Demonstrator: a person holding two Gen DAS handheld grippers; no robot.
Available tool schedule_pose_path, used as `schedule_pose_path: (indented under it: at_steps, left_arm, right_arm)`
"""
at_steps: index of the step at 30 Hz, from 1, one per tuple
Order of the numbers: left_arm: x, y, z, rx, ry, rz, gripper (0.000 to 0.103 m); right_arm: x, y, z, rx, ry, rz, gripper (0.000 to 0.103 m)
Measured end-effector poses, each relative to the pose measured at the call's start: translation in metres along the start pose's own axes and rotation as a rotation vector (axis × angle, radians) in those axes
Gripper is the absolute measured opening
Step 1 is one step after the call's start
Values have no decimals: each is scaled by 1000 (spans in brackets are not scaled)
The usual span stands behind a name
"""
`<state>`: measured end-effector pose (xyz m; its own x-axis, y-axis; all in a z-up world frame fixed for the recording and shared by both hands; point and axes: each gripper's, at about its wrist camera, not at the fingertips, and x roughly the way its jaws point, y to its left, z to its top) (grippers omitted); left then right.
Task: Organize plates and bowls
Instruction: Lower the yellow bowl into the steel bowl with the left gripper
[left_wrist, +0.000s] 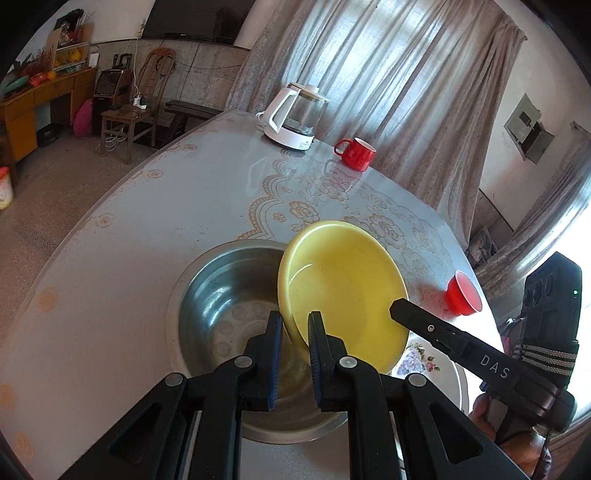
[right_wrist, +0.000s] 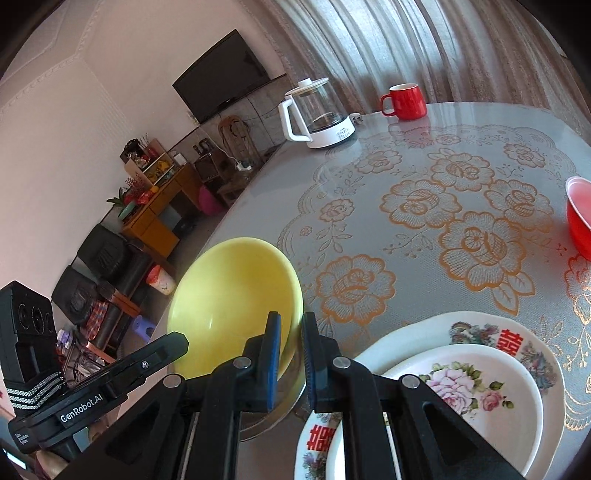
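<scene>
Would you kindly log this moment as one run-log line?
left gripper: shut on yellow bowl rim | right gripper: shut on opposite rim | bowl: tilted over steel basin | floral plates: stacked beside

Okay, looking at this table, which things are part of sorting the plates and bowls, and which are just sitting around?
Part of the job:
yellow bowl, gripped by both the left gripper and right gripper
steel basin
flowered plates
red bowl

Just lying about:
kettle
red mug
</scene>
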<state>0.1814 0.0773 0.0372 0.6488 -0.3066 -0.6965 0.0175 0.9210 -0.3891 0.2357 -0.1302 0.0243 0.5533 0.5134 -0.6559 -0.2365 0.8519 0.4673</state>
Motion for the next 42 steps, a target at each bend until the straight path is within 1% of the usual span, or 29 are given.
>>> schedule_pose_path:
  at_steps: [4,8,10,13,16,23,24,25,26,29,32,35,37,39,42]
  left_arm:
    - [-2,18,-8,-29,3,20,14]
    - [0,26,-14,-26,1,71,14]
    - [2,30,-15,-33,6,81,14]
    - [6,34,-16,-20,6,100,14]
    - [11,38,-17,-24,21,98,14]
    - [17,34,-18,8,26,105,14]
    - [17,33,-17,13,25,111,14]
    - [17,32,-18,19,23,118,15]
    - [17,31,-18,26,21,120,15]
    - [17,31,-20,49,10,136,16]
    - [18,28,-20,66,2,159,17]
    - [21,25,-21,94,-14,183,17]
    - [23,22,-22,106,-15,186,17]
    - [26,20,-21,113,2,177,18]
    - [27,19,-20,100,1,171,21]
  right_arm:
    - [13,11,-7,-22,30,9,10]
    - [26,20,-13,-45,59,8,10]
    - [32,24,-15,-53,75,11,12]
    - [39,30,-19,-85,91,-4,13]
    - [45,32,-22,-99,109,-26,13]
    - [45,36,-25,-133,105,-74,14]
    - [45,36,-26,-135,107,-79,15]
    - [45,36,-27,-133,110,-81,21]
    - [45,36,-27,-129,114,-80,22]
    - [46,38,-30,-150,110,-103,22]
    - [46,39,-32,-154,111,-106,22]
    - [45,41,-33,-171,96,-122,22]
    - [43,41,-33,-173,94,-122,22]
    - [42,40,-32,-169,91,-122,22]
    - [38,40,-33,-164,84,-116,23]
